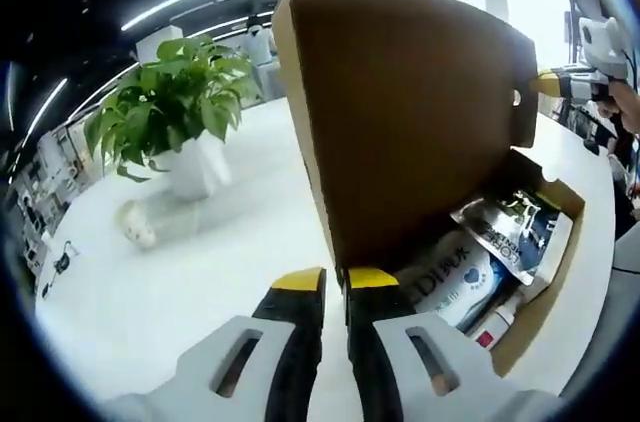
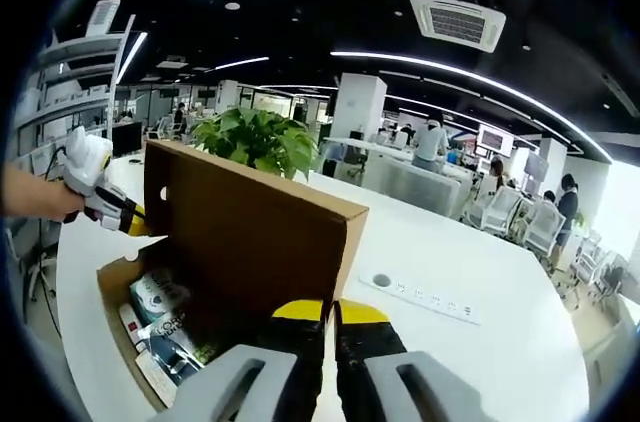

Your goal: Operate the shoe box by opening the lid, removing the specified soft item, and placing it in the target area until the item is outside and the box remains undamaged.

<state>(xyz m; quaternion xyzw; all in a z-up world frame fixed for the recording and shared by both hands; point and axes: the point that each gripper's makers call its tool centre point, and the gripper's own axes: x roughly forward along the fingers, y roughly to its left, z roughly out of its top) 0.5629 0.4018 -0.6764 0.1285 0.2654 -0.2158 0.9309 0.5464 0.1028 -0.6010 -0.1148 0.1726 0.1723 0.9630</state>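
Cardboard shoe box (image 1: 420,132) lid upright, packets (image 1: 505,232) inside | both grippers' fingers pinch lid corners

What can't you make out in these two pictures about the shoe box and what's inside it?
- Left gripper view: raised lid hides the shoe box rear; packet print too blurred to read.
- Right gripper view: right claw and lid cover most contents.
- Which item is soft: unclear.
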